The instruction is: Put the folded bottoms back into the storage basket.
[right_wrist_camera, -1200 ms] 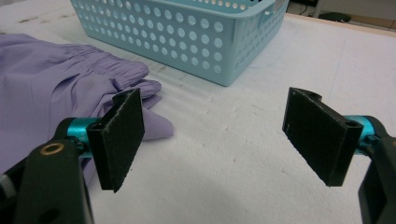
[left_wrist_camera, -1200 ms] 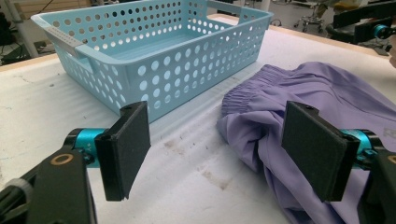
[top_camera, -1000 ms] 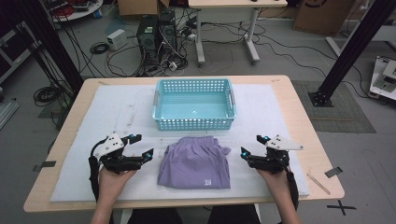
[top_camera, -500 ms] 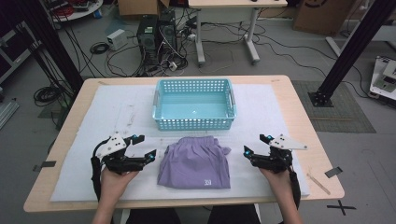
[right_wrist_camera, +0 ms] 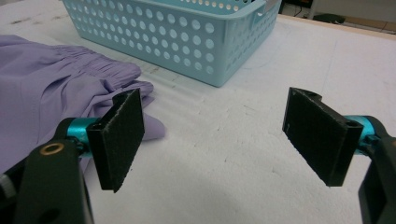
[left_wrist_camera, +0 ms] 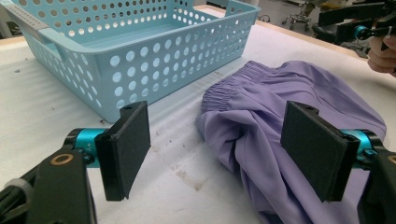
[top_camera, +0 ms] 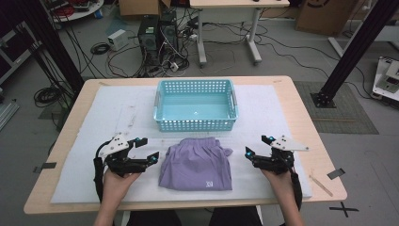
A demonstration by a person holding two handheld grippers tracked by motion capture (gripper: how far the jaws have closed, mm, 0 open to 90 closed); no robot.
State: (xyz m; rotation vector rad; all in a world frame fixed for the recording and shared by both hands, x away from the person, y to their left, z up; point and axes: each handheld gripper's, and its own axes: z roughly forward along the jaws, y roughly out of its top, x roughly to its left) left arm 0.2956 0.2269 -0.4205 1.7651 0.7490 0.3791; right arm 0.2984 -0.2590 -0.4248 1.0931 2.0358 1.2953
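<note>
A folded purple garment (top_camera: 197, 163) with an elastic waistband lies on the white mat, just in front of a light blue perforated basket (top_camera: 196, 122) that holds nothing. My left gripper (top_camera: 147, 150) rests open on the mat at the garment's left edge. In the left gripper view the garment (left_wrist_camera: 280, 121) lies between and beyond the wide-apart jaws of that gripper (left_wrist_camera: 224, 154), with the basket (left_wrist_camera: 130, 51) behind. My right gripper (top_camera: 258, 146) is open a short way right of the garment. In the right gripper view the garment (right_wrist_camera: 42, 88) lies to the left of the gripper (right_wrist_camera: 219, 135) and bare mat lies between the jaws.
The white mat (top_camera: 113, 113) covers most of the wooden table (top_camera: 306, 117). A thin stick (top_camera: 322, 183) and a strip of black tape (top_camera: 337, 173) lie near the right front corner. Cables, computers and a desk stand on the floor beyond the table.
Both grippers have drifted slightly outward and nearer the front edge, away from the garment. The garment and basket have not moved.
</note>
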